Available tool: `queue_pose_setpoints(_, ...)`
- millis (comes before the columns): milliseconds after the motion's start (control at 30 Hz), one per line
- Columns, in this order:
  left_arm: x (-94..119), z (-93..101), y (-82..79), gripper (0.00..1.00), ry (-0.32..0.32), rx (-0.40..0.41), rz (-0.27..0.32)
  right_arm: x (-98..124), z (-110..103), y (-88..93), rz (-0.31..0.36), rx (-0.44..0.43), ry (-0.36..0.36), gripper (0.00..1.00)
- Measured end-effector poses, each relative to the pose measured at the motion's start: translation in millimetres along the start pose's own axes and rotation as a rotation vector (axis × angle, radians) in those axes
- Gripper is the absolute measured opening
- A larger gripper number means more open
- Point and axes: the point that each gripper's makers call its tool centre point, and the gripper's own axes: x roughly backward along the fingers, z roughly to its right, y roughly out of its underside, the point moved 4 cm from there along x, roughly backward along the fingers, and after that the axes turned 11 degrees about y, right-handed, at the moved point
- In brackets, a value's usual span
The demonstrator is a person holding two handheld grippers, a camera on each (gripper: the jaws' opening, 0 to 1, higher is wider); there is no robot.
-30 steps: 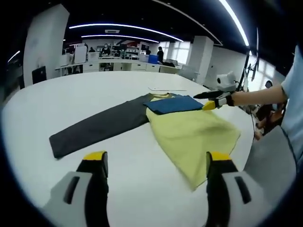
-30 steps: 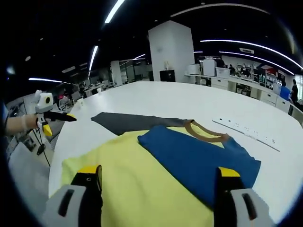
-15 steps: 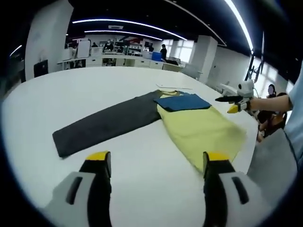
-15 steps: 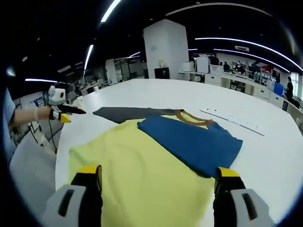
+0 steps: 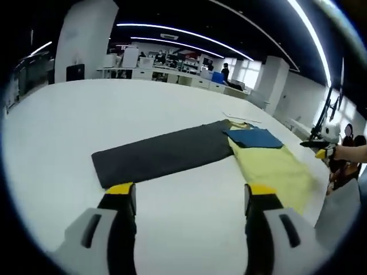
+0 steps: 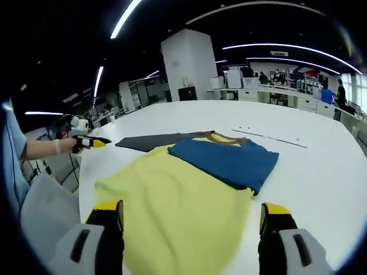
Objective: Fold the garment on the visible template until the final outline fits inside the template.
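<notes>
Garment lies flat on the white table: yellow body, blue sleeve folded across the chest below the brown collar, grey sleeve still stretched straight out from the body. We can't make out any template outline around the garment.

Key relation: the grey sleeve's long axis runs away from the garment body toward our left gripper, and its free end sits just ahead of that gripper's jaws. Our right gripper hangs over the yellow hem, well apart from that sleeve. So we judge the left is the nearer arm for the next fold, bringing the grey sleeve in over the body along its own axis.

Both grippers have jaws apart, holding nothing. The left also shows in the right gripper view, off beyond the garment's grey-sleeve side.

Versus a second ago: both cameras have pulled back from the garment. The left has swung toward the grey sleeve end, now centred ahead of it. Cloth itself looks unchanged.
</notes>
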Motion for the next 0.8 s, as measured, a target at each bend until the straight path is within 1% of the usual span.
queue_pose_setpoints(67, 1.3, -2.9, -0.6, 0.74, -0.01, 0.0, 0.001, 4.7, -0.2, 2.6, -0.003, -0.011, -0.001, 1.0)
queue_pose_setpoints(167, 5.0, -13.4, -1.7, 0.71, -0.054, 0.03, 0.012, 12.0, -0.5, 6.8, -0.005, -0.011, -0.001, 1.0)
queue_pose_setpoints(233, 7.2, -22.7, 0.3, 0.69, -0.097, 0.054, 0.004, 16.4, 1.8, 11.2, -0.011, -0.039, 0.005, 1.0)
queue_pose_setpoints(300, 9.1, -30.2, 2.9, 0.66, -0.139, 0.089, 0.003, 20.7, 5.4, 16.7, -0.013, -0.073, 0.015, 1.0)
queue_pose_setpoints(333, 10.4, -35.2, 5.5, 0.65, -0.164, 0.136, 0.008, 22.5, 6.4, 18.3, -0.013, -0.089, 0.02, 1.0)
queue_pose_setpoints(367, 10.3, -37.9, 5.9, 0.64, -0.17, 0.157, 0.016, 24.4, 7.3, 20.1, -0.014, -0.091, 0.022, 1.0)
queue_pose_setpoints(400, 10.1, -41.5, 6.0, 0.64, -0.175, 0.161, 0.02, 26.0, 8.4, 21.9, -0.014, -0.089, 0.026, 1.0)
queue_pose_setpoints(433, 9.7, -43.9, 6.4, 0.62, -0.182, 0.162, 0.015, 28.8, 9.2, 24.6, -0.018, -0.089, 0.031, 1.0)
queue_pose_setpoints(467, 8.1, -46.2, 7.7, 0.61, -0.188, 0.162, -0.003, 30.8, 8.8, 26.1, -0.022, -0.09, 0.034, 1.0)
queue_pose_setpoints(500, 7.2, -48.7, 7.9, 0.6, -0.199, 0.173, -0.004, 33.7, 9.4, 28.2, -0.025, -0.095, 0.037, 1.0)
queue_pose_setpoints(567, 2.8, -51.8, 6.1, 0.57, -0.2, 0.194, 0.004, 37.6, 11.1, 31.8, -0.028, -0.101, 0.042, 1.0)
queue_pose_setpoints(600, 2.1, -54.4, 6.8, 0.54, -0.219, 0.197, -0.003, 39.0, 12.0, 33.3, -0.031, -0.103, 0.043, 1.0)
queue_pose_setpoints(633, 3.1, -60.6, 10.8, 0.52, -0.259, 0.202, -0.036, 40.4, 12.7, 34.7, -0.034, -0.103, 0.046, 1.0)
queue_pose_setpoints(700, 2.1, -66.4, 12.3, 0.5, -0.295, 0.248, -0.023, 44.7, 14.3, 36.6, -0.035, -0.107, 0.052, 0.99)
queue_pose_setpoints(733, 1.0, -68.1, 11.8, 0.5, -0.294, 0.253, -0.014, 47.0, 16.1, 37.6, -0.032, -0.113, 0.056, 0.99)
queue_pose_setpoints(800, -1.0, -71.8, 10.5, 0.46, -0.3, 0.251, -0.014, 51.2, 20.2, 39.7, -0.03, -0.127, 0.069, 0.99)
